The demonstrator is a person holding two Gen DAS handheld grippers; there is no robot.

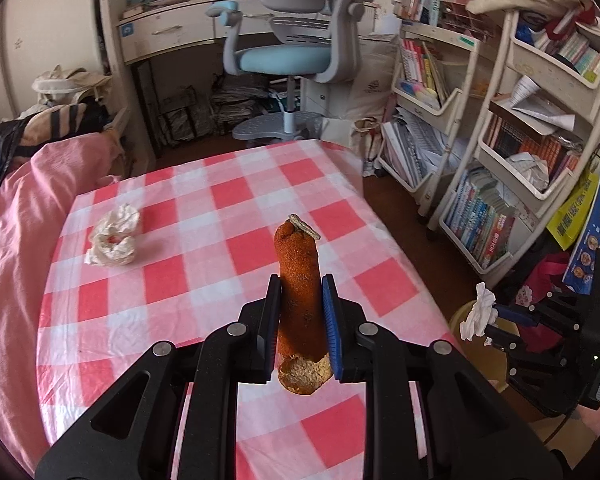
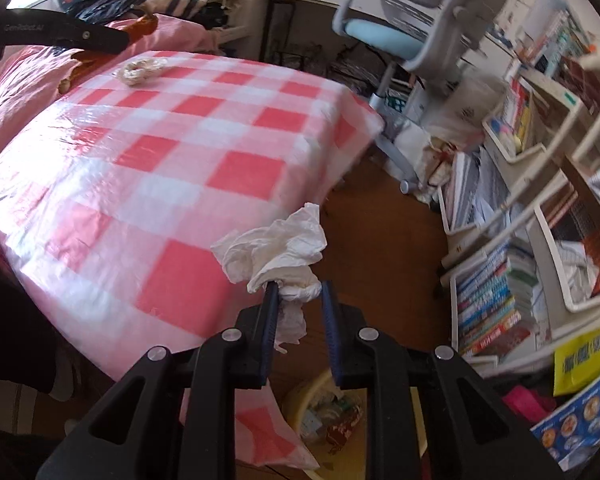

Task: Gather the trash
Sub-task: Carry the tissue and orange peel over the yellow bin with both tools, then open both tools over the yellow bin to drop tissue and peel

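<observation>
Counts: crumpled tissues, two – one on the checked tablecloth [image 1: 204, 200] at [image 1: 114, 236], one in the right gripper [image 2: 298, 294] at [image 2: 276, 248]; orange peel strip [image 1: 300, 280], one; yellow bin [image 2: 300, 400], one; desk chair [image 1: 296, 40], one; shelf carts, two [image 1: 432, 92] [image 1: 540, 128]

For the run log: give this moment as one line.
left gripper: holds orange peel | right gripper: tissue above bin | table: one wad

Tabletop [image 1: 228, 200] open — only crumpled tissue [image 1: 114, 236] far-left.
</observation>
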